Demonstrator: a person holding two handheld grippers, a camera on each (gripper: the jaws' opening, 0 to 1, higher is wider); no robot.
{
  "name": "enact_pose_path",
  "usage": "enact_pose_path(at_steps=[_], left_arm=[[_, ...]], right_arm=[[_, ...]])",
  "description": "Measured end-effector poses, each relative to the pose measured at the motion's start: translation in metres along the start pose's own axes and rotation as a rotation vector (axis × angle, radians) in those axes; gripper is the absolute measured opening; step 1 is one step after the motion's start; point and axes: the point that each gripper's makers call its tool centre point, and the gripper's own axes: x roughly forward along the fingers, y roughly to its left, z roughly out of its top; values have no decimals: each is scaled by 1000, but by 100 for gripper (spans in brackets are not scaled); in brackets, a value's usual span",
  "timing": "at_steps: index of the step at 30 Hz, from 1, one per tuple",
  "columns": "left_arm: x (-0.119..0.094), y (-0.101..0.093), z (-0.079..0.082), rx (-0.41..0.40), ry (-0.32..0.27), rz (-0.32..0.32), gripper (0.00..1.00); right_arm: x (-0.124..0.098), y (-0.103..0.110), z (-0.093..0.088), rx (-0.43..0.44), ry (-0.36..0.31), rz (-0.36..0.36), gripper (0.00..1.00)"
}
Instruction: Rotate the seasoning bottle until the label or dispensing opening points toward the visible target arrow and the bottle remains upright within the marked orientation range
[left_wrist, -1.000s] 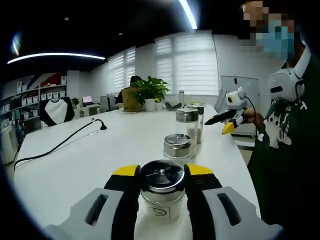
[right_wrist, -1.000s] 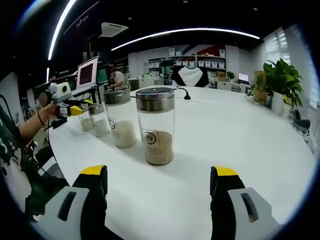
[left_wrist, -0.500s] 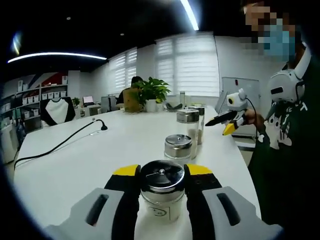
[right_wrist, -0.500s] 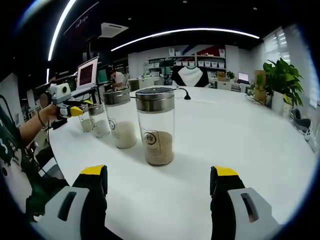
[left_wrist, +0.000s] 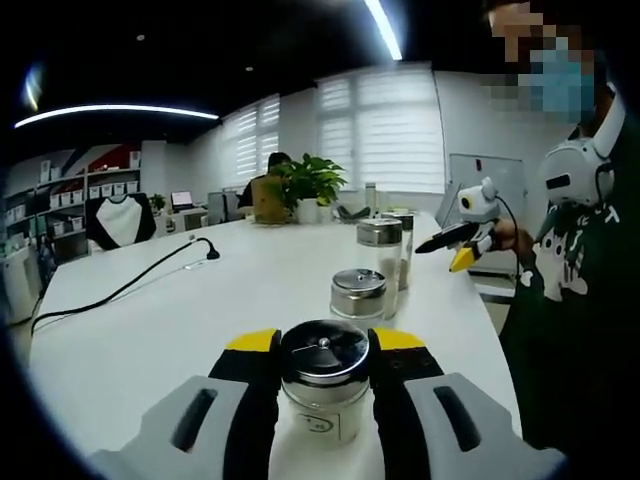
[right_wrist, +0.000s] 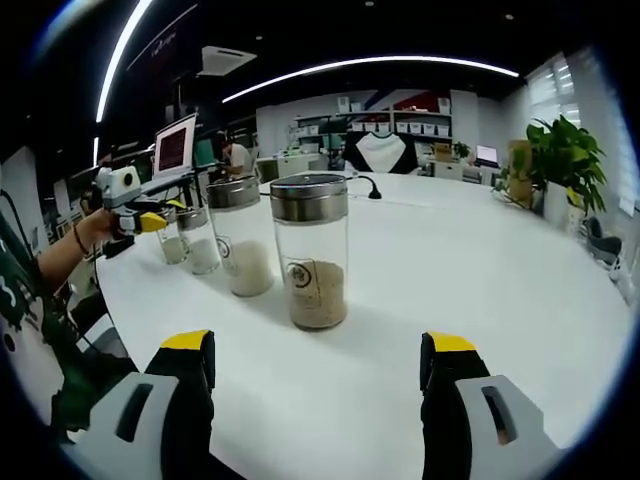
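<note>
A small glass seasoning bottle (left_wrist: 322, 405) with a steel lid stands upright on the white table (left_wrist: 150, 340), and my left gripper (left_wrist: 324, 342) is shut on it, one jaw against each side. Beyond it runs a row of bottles: a short one (left_wrist: 358, 293), then a tall one (left_wrist: 380, 250). In the right gripper view the row starts with a tall bottle of brown seasoning (right_wrist: 310, 255), then one of white grains (right_wrist: 240, 240). My right gripper (right_wrist: 318, 346) is open in front of the brown one, holding nothing. No arrow mark shows on the table.
The person (left_wrist: 575, 260) stands at the table's right edge, holding the right gripper (left_wrist: 462, 240) in the air. A black cable (left_wrist: 120, 290) crosses the table's left part. A potted plant (left_wrist: 305, 185) stands at the far end. The left gripper (right_wrist: 135, 215) shows by the far bottles.
The left gripper view has shifted slightly. The bottle sits between the left jaws as before, and the right gripper has stayed open in place.
</note>
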Motion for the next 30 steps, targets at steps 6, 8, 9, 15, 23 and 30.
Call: enact_pose_path(at_steps=[6,8,9,15,23,30], left_arm=[[0,0,0,-9,-4,24,36],[1,0,1,-9,2,37,36],[1,0,1,-10,5,45,36],[0,2,0,-20,5,82,36],[0,3,0,-28,-1,146,36],[0,5,0,-37,-2,213,36]], right_arm=[[0,0,1,-1,-2,1,86],[-1,0,2,-1,-5,-1,86],[-1,-1,2,0,-6,-2,86],[-1,-1,2,-2,-6,-1,86],[-1,-2,1,0,-6,-4,86],[-1,-1,1,0,-8,3,87]])
